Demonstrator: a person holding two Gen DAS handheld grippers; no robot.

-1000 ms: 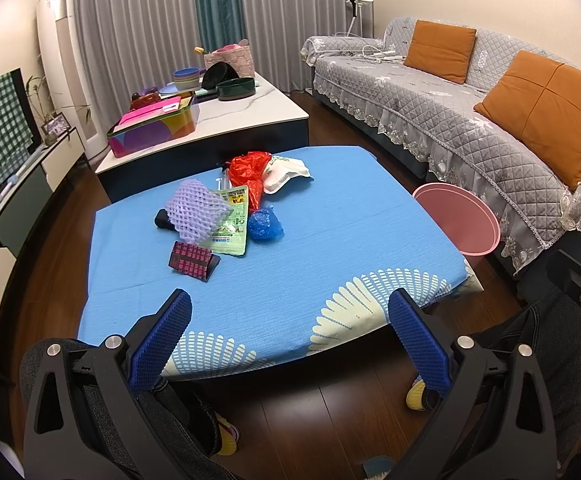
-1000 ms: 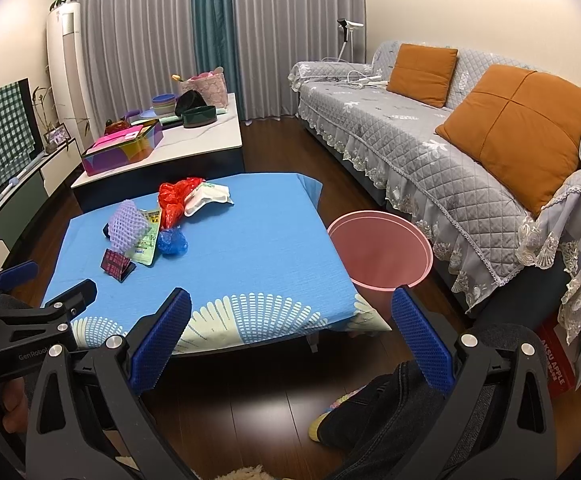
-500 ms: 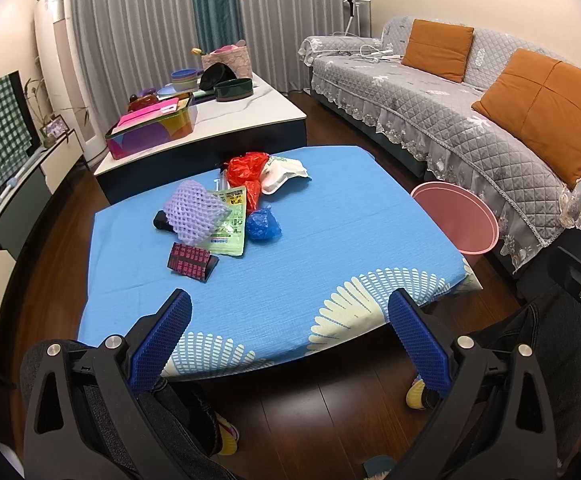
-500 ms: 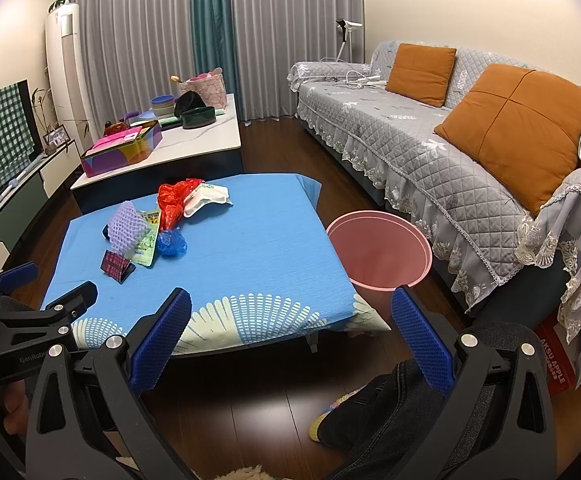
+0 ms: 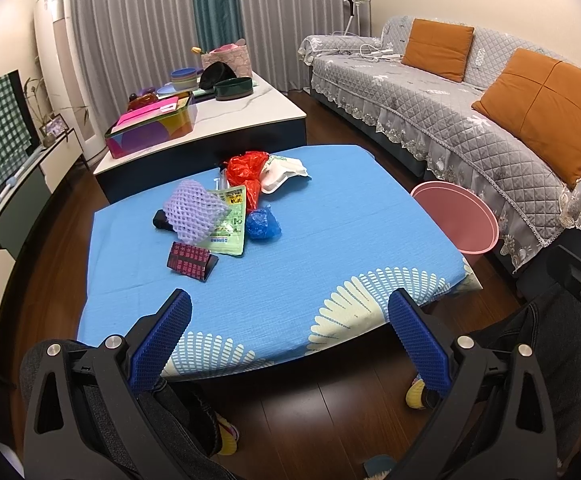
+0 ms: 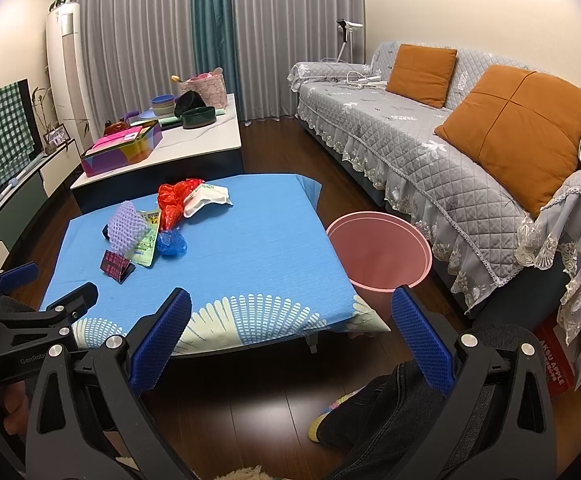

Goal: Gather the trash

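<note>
Pink and apparently bare inside, the bin (image 6: pixel 378 252) sits right of centre while all the trash (image 5: pixel 226 208) lies heaped at centre-left on the table (image 5: pixel 330 232), so nothing is collected; left gripper (image 5: pixel 290 344) and right gripper (image 6: pixel 290 344) gape wide, holding nothing.

Black item (image 5: pixel 161 220) mostly hidden under purple foam net (image 5: pixel 192 210), can't ID it. Green packet (image 5: pixel 230 226) print too small to read. Pink bin (image 5: pixel 456 216) near side cut by table (image 5: pixel 330 240) edge.

Colours I see from here
Blue tabletop (image 5: pixel 330 232) with cream fan prints; pink bin (image 6: pixel 378 250); red bag (image 5: pixel 246 172); lilac net (image 5: pixel 192 210)
</note>
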